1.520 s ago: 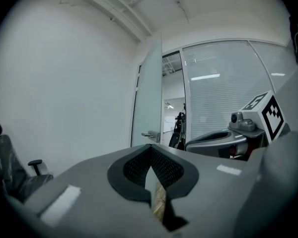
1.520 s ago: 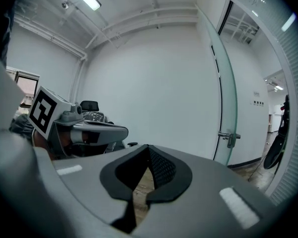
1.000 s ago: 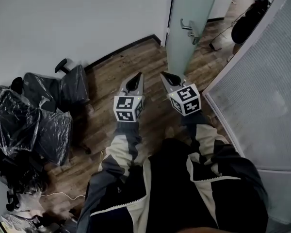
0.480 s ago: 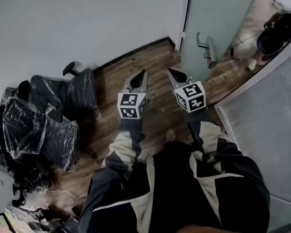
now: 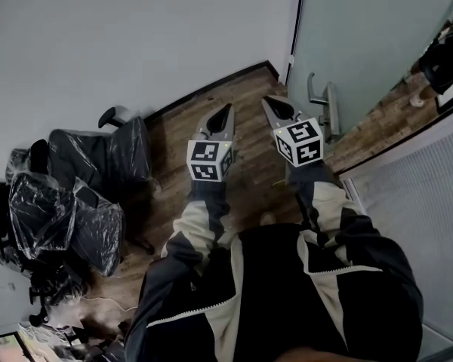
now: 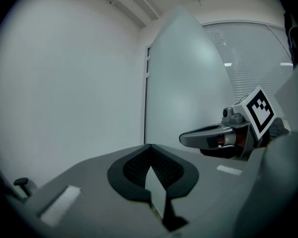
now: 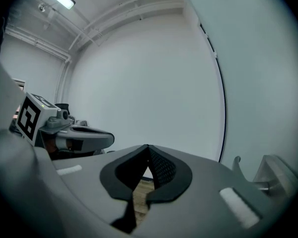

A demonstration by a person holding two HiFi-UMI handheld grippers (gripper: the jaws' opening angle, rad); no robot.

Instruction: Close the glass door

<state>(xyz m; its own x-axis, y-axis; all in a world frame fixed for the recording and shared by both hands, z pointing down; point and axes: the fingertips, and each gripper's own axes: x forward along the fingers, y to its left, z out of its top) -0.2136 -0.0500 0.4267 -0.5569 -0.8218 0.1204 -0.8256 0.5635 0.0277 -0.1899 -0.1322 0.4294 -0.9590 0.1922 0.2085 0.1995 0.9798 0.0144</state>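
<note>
One handle point(image 5: 328, 108) of the glass door point(image 5: 370, 44) just beside right gripper point(image 5: 266, 99), apart.

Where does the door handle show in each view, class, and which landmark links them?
Head view: door handle at upper right, on the glass door.
Left gripper view: handle not in it.
Right gripper view: handle at the lower right corner.
Shared landmark: the door's dark vertical edge, seen in all three.

At left chairs point(image 5: 98, 157), at right glass door point(image 5: 377, 44) — left tool point(image 5: 226, 109), right tool point(image 5: 269, 101) between.
</note>
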